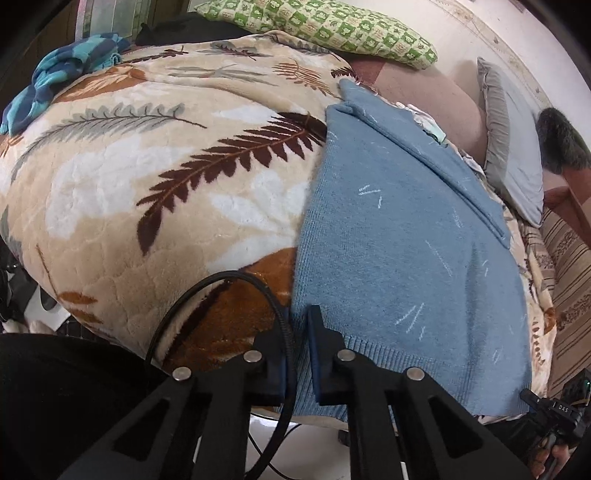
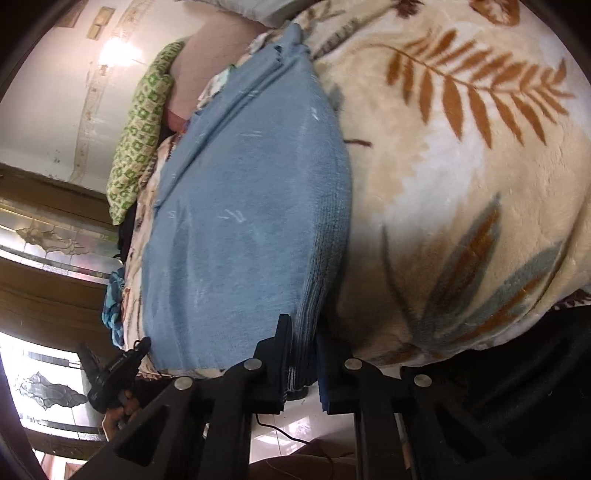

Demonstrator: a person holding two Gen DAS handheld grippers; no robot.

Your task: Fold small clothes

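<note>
A blue knit sweater [image 1: 399,240] lies flat on a leaf-patterned blanket [image 1: 147,177], sleeve folded across its upper part. My left gripper [image 1: 297,339] is shut on the ribbed hem at the sweater's near left corner, with blue fabric pinched between the pads. In the right wrist view the same sweater [image 2: 240,221] stretches away from me. My right gripper [image 2: 303,332] is shut on the hem's other corner, several ribbed layers squeezed between its fingers. Both corners sit at the bed's near edge.
A green checked pillow [image 1: 325,29] and a grey pillow [image 1: 513,147] lie beyond the sweater. A teal striped cloth [image 1: 62,77] sits far left. A black cable [image 1: 221,280] loops over the blanket beside my left gripper. A hand [image 2: 118,413] holds the other gripper's black body [image 2: 110,373].
</note>
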